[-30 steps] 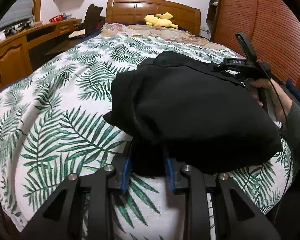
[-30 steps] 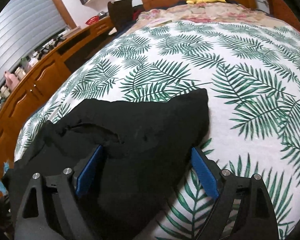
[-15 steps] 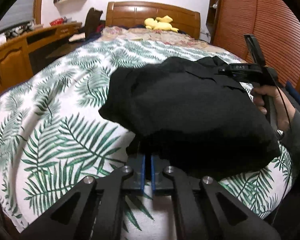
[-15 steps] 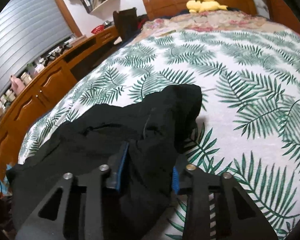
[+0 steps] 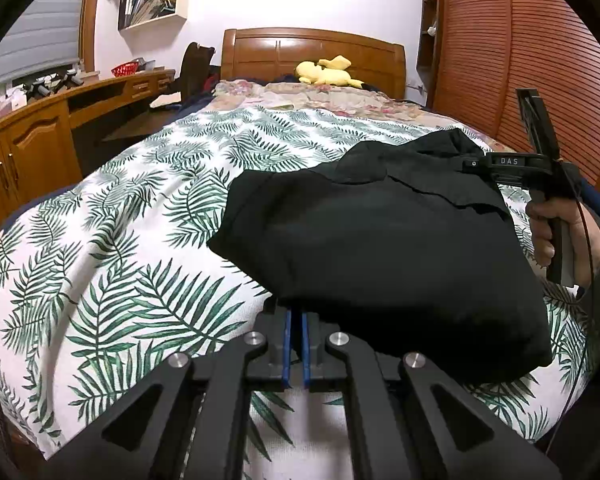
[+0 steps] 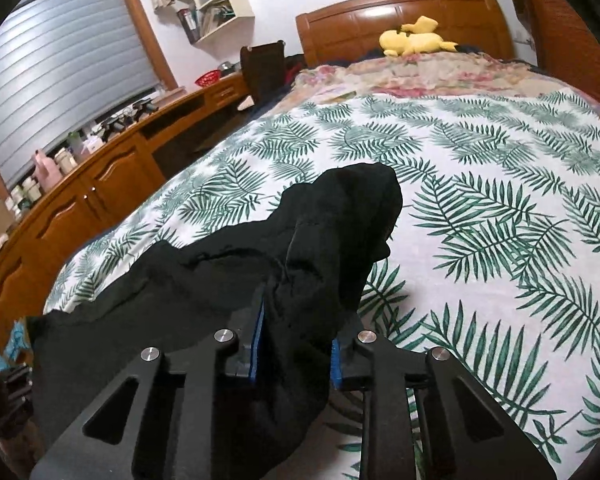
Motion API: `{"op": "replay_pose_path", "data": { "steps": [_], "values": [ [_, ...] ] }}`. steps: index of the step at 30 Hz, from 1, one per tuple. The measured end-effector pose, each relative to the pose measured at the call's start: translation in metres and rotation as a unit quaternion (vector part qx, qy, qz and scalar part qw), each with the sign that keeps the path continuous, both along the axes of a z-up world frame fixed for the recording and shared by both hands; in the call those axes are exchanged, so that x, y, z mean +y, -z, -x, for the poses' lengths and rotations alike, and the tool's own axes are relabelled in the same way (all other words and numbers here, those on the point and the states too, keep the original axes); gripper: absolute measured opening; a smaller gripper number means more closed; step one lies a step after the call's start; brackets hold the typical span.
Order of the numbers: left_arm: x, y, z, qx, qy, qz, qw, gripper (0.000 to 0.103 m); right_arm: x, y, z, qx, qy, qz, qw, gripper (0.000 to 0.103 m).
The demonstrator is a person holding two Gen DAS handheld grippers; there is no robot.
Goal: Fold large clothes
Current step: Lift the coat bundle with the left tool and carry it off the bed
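A black garment (image 5: 384, 248) lies bunched and partly folded on the near right part of the bed. My left gripper (image 5: 295, 320) is shut on its near edge, blue pads almost touching. My right gripper (image 6: 296, 320) is shut on a thick bunch of the same black garment (image 6: 332, 240), which rises in a peak between the fingers. In the left wrist view the right gripper (image 5: 476, 164) shows at the far right side of the garment, held by a hand (image 5: 556, 232); its fingertips are hidden in the cloth.
The bed has a white cover with green fern leaves (image 5: 140, 220), a floral blanket (image 5: 320, 98), a yellow plush toy (image 5: 326, 74) and a wooden headboard (image 5: 312, 52). A wooden desk with cabinets (image 5: 40, 140) runs along the left. A wooden louvred wardrobe (image 5: 540, 80) stands right.
Both grippers have closed on the black garment. They have lifted it a little, and its far right corner now stands up in a peak.
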State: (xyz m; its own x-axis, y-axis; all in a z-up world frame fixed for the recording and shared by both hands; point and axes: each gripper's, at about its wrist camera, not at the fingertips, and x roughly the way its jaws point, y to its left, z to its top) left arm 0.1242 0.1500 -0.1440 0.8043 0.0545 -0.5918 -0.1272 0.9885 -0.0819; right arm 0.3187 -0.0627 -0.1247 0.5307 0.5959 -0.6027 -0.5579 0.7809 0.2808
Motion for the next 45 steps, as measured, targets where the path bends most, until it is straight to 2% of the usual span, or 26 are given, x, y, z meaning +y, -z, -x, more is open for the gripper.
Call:
{"op": "replay_pose_path", "data": {
  "steps": [7,10,15,25,32,37,41,45],
  "values": [
    [0.002,-0.016,0.016,-0.02,-0.008,-0.022,0.9995,0.0,0.011,-0.021,0.017,-0.035,-0.018,-0.005,0.999,0.021],
    [0.019,-0.028,0.026,-0.037,-0.025,-0.017,0.9989,0.0,0.027,-0.031,0.026,-0.051,-0.034,-0.005,0.998,0.02],
    [0.055,-0.043,0.047,-0.049,-0.051,-0.037,0.9968,0.0,0.07,-0.04,0.035,-0.064,-0.06,0.002,0.996,0.02],
    [0.161,-0.054,0.094,-0.054,-0.117,-0.05,0.9904,0.001,0.231,-0.061,0.052,-0.083,-0.134,0.056,0.986,0.02],
    [0.229,-0.055,0.126,-0.054,-0.174,-0.067,0.981,0.001,0.342,-0.061,0.067,-0.083,-0.18,0.065,0.978,0.02],
    [0.273,-0.042,0.147,-0.039,-0.221,-0.069,0.972,0.001,0.423,-0.057,0.082,-0.089,-0.218,0.074,0.969,0.02],
    [0.293,-0.029,0.153,-0.018,-0.247,-0.069,0.9664,0.001,0.465,-0.052,0.092,-0.097,-0.238,0.077,0.963,0.02],
    [0.303,-0.014,0.156,0.003,-0.26,-0.073,0.9627,0.001,0.492,-0.04,0.092,-0.087,-0.249,0.073,0.962,0.02]
  ]
}}
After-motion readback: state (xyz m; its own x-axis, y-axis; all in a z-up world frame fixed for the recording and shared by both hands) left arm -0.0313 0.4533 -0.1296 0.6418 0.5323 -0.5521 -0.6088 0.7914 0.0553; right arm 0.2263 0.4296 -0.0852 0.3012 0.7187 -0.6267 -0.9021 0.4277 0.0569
